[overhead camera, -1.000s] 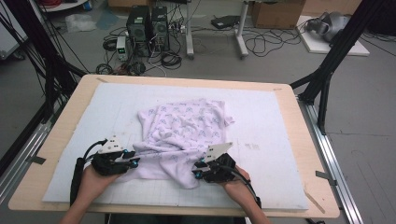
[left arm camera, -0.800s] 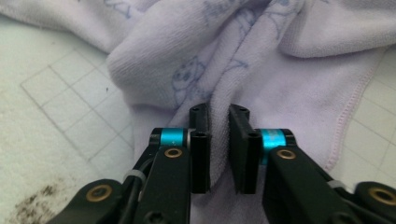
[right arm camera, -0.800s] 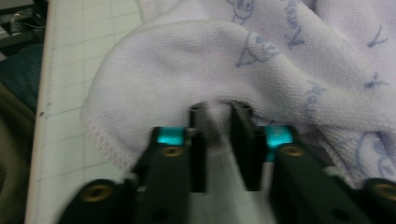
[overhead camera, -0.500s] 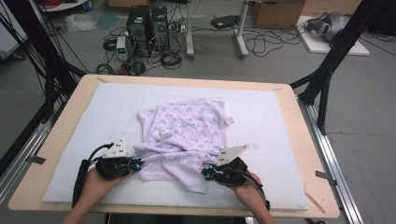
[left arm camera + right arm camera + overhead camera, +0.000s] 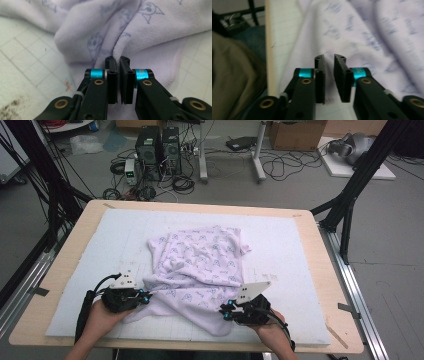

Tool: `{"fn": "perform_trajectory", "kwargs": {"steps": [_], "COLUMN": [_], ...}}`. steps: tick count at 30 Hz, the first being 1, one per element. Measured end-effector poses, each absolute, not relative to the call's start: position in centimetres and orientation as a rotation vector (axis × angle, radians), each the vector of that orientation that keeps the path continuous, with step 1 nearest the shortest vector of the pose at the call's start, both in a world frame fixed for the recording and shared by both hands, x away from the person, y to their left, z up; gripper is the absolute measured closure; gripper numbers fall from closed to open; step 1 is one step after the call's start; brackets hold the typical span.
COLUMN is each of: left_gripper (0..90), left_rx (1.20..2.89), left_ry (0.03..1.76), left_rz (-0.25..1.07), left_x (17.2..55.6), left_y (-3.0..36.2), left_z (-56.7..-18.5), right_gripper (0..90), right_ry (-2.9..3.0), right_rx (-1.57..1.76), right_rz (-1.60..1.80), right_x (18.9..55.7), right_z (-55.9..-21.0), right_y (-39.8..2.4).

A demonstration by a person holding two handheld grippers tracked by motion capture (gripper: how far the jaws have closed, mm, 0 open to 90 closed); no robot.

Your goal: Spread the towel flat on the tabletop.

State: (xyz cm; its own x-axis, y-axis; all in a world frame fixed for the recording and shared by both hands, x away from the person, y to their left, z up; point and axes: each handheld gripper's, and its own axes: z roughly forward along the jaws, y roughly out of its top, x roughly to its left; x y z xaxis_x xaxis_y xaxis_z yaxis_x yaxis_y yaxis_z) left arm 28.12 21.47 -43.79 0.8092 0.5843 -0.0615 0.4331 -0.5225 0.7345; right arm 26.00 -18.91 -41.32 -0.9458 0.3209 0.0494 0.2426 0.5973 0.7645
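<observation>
A: Garment (image 5: 197, 270), pale lilac and soft like fleece, lies crumpled near the middle of a white gridded mat (image 5: 280, 245) on a light wooden table (image 5: 320, 270). Small blue-violet cartoon faces are printed all over it.

B: How does the fabric sit?

A: It is bunched into folds, with one short sleeve poking out on the far right side. A stitched hem with a faint pink line runs along one edge, seen in the left gripper view.

B: What about the left hand-held gripper (image 5: 119, 65)?

A: It is at the near left edge of the garment, and its jaws are clamped on a raised fold of the cloth.

B: And the right hand-held gripper (image 5: 329, 62)?

A: It is at the garment's near right edge. Its jaws have just been opening and stand slightly apart, with a narrow gap. Cloth lies just beyond the tips, and nothing is pinched between them. That view is blurred.
</observation>
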Motion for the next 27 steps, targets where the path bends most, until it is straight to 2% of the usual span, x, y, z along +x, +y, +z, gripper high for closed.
{"fn": "perform_trajectory", "kwargs": {"steps": [1,3,6,9,12,13,16,21,23,25,27], "left_gripper": [81.9,70.1,64.8,69.1,80.8,84.1,85.4,84.4,77.6,63.1,56.5], "left_rx": [2.200,2.195,2.196,2.203,2.205,2.206,2.201,2.154,2.146,2.143,2.140], "left_ry": [0.745,0.746,0.741,0.733,0.726,0.724,0.720,0.712,0.719,0.729,0.722], "left_rz": [0.243,0.239,0.238,0.232,0.232,0.225,0.231,0.218,0.218,0.220,0.224], "left_x": [28.2,28.2,28.3,28.4,28.4,28.4,28.2,28.2,28.4,28.5,28.5], "left_y": [21.5,21.3,21.1,21.1,21.3,21.3,21.3,21.4,21.0,20.8,20.8], "left_z": [-43.8,-43.8,-43.8,-44.0,-44.1,-44.1,-43.9,-43.4,-43.3,-43.1,-43.0], "right_gripper": [73.2,68.8,63.5,66.6,83.7,85.8,87.0,87.1,87.1,85.8,78.4], "right_ry": [2.697,2.685,2.682,2.731,2.771,2.776,2.772,2.709,2.677,2.654,2.630], "right_rx": [0.505,0.571,0.608,0.603,0.589,0.570,0.552,0.660,0.711,0.742,0.755], "right_rz": [1.268,1.254,1.200,1.124,1.143,1.135,1.082,1.098,1.105,1.104,1.147], "right_x": [26.6,27.9,29.0,29.5,29.6,29.5,29.3,29.3,29.5,29.8,29.9], "right_z": [-41.2,-41.4,-42.3,-43.4,-43.8,-43.7,-43.3,-42.4,-42.1,-42.0,-41.9], "right_y": [-19.1,-19.6,-19.3,-18.5,-18.5,-18.6,-19.4,-23.1,-24.6,-25.3,-25.4]}}
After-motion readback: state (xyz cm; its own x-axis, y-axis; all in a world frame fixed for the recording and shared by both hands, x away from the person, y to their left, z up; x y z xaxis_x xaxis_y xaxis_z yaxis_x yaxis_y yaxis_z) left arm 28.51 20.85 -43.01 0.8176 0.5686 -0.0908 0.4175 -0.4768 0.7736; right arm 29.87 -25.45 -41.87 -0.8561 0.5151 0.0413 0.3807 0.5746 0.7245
